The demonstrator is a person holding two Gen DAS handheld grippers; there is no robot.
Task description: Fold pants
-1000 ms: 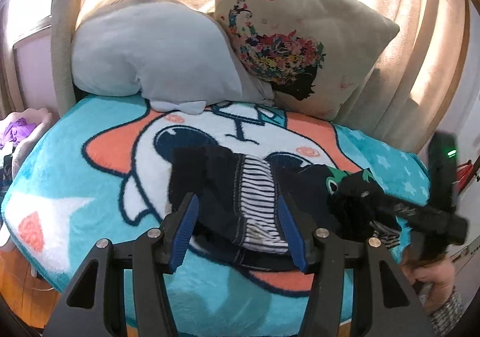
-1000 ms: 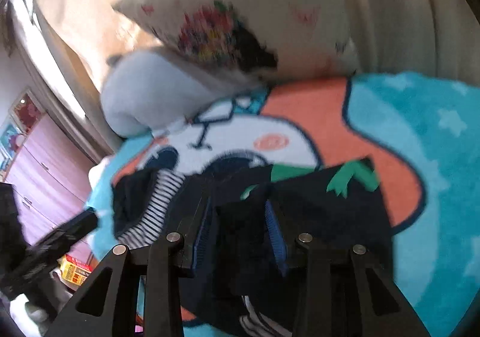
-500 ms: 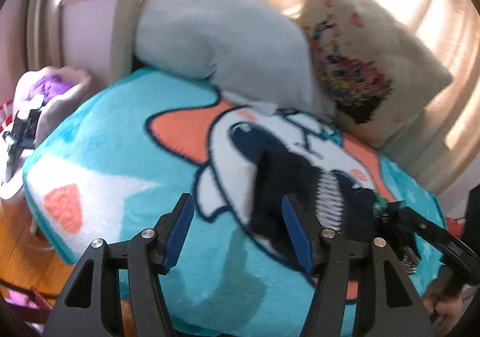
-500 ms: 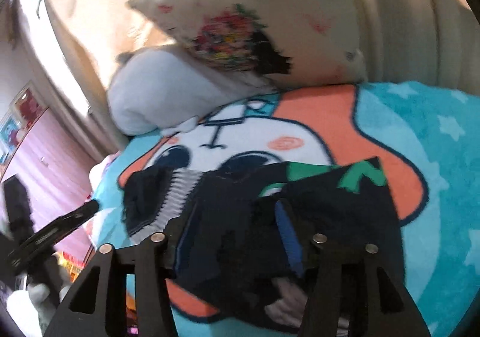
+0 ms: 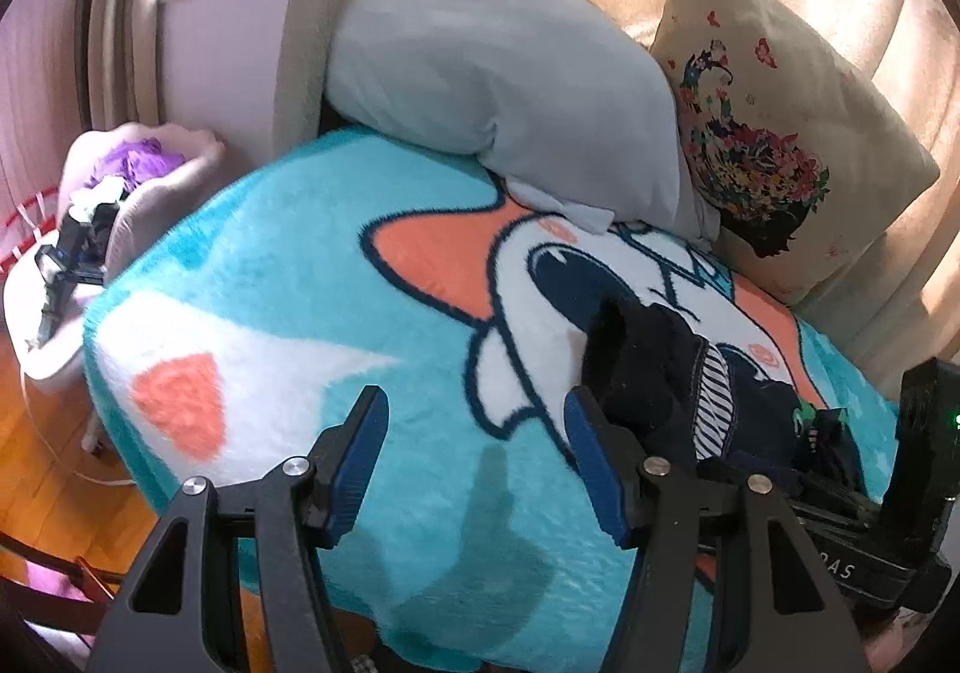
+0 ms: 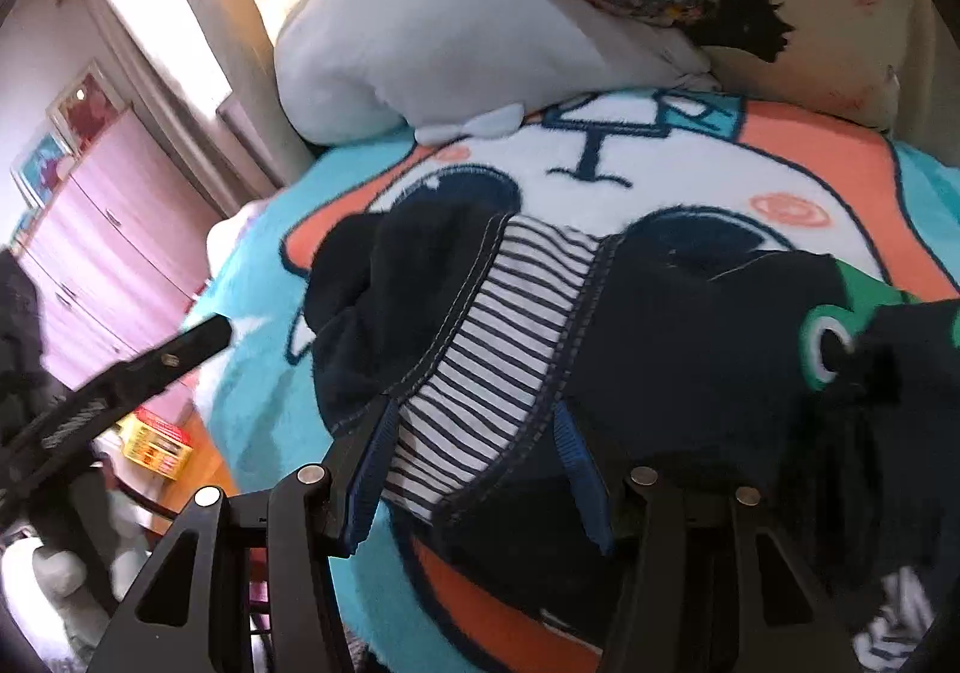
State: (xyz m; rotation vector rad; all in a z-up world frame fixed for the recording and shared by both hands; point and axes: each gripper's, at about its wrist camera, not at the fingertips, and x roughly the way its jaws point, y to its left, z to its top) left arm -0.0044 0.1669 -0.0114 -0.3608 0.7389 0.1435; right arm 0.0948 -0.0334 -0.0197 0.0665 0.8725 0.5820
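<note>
Dark navy pants (image 6: 678,325) with a striped white lining (image 6: 498,325) and a green frog patch lie crumpled on the cartoon blanket (image 5: 288,313). My right gripper (image 6: 474,469) hovers over the striped waistband. Its jaws are opening, and the cloth lies under and between the blue pads without being pinched. My left gripper (image 5: 474,457) stands open over bare blanket, just left of the pants (image 5: 648,373), with nothing between its pads. In the right wrist view the left gripper's black finger (image 6: 174,355) shows at the left.
A grey plush pillow (image 5: 498,73) and a floral cushion (image 5: 774,145) lean against the curtain at the back. A basket of purple clothes (image 5: 132,169) stands off the blanket's left edge over the wood floor. A pink dresser (image 6: 102,253) and a yellow box (image 6: 156,445) are at the left.
The left gripper has swung left, off the striped waistband onto bare blanket. The right gripper has moved left along the pants to the striped waistband, and its jaws have widened.
</note>
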